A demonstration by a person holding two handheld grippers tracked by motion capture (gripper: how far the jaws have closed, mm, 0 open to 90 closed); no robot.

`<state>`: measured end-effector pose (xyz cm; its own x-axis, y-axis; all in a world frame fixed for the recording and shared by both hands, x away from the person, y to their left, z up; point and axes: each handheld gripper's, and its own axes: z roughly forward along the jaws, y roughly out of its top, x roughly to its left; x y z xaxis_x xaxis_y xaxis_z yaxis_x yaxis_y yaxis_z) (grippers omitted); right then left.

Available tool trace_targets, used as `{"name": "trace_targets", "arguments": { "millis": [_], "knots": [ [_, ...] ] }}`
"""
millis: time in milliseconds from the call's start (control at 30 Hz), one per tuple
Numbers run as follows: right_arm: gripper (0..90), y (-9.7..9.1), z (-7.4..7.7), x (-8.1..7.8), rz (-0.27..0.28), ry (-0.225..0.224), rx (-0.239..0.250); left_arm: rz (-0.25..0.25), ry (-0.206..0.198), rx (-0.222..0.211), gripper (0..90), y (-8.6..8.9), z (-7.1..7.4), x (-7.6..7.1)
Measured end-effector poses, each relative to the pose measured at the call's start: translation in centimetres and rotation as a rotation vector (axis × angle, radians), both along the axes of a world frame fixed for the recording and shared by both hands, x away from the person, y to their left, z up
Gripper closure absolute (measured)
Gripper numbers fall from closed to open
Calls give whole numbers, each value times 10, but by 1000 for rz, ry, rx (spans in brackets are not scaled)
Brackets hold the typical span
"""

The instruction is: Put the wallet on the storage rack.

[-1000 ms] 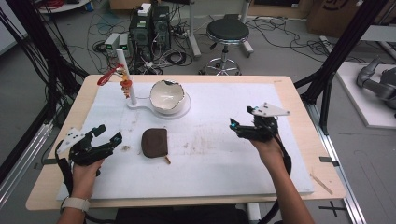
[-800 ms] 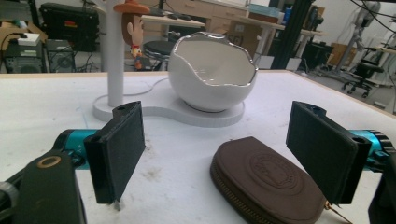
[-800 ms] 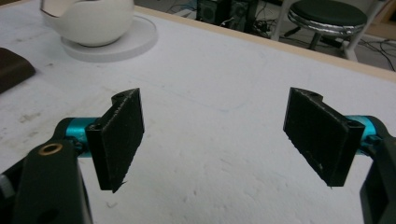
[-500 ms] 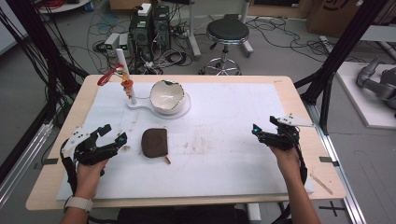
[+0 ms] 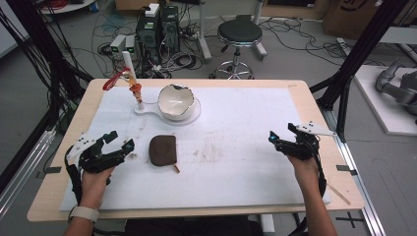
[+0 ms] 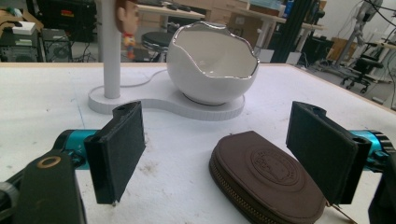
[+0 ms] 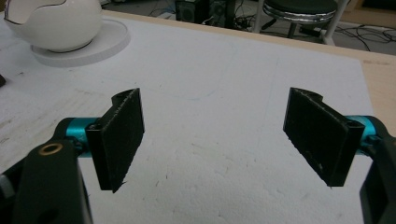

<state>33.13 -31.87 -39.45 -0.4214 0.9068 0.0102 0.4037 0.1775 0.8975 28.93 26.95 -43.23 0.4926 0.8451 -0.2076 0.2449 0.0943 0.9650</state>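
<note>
Left tool (image 5: 117,146), jaws spread wide and empty, faces the brown zip pouch (image 5: 163,150) lying flat at its 3 o'clock on the bench (image 5: 236,191). Right tool (image 5: 282,138) hovers spread, well apart. A sound grasp likely means straddling the pouch's edge before pinching.

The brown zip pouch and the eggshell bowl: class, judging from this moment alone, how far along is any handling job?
Nothing looks done: the brown zip pouch lies zipped on the white mat, and the eggshell bowl looks empty. Nothing is in hand: the left gripper and the right gripper are open. Left: probably grasping the pouch, which is nearest the left gripper.
</note>
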Motion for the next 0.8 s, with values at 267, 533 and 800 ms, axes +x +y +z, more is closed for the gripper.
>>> {"name": "trace_targets", "arguments": {
  "millis": [267,533,800],
  "knots": [
    [206,-3,-2,1,4,1,-14,-18,14,9,194,-6,0,0],
    [206,-5,-2,-4,-1,2,-20,-62,78,41,194,-25,-4,5],
    [207,-3,-4,-3,-1,12,-17,-93,184,112,194,-42,-7,31]
  ]
}}
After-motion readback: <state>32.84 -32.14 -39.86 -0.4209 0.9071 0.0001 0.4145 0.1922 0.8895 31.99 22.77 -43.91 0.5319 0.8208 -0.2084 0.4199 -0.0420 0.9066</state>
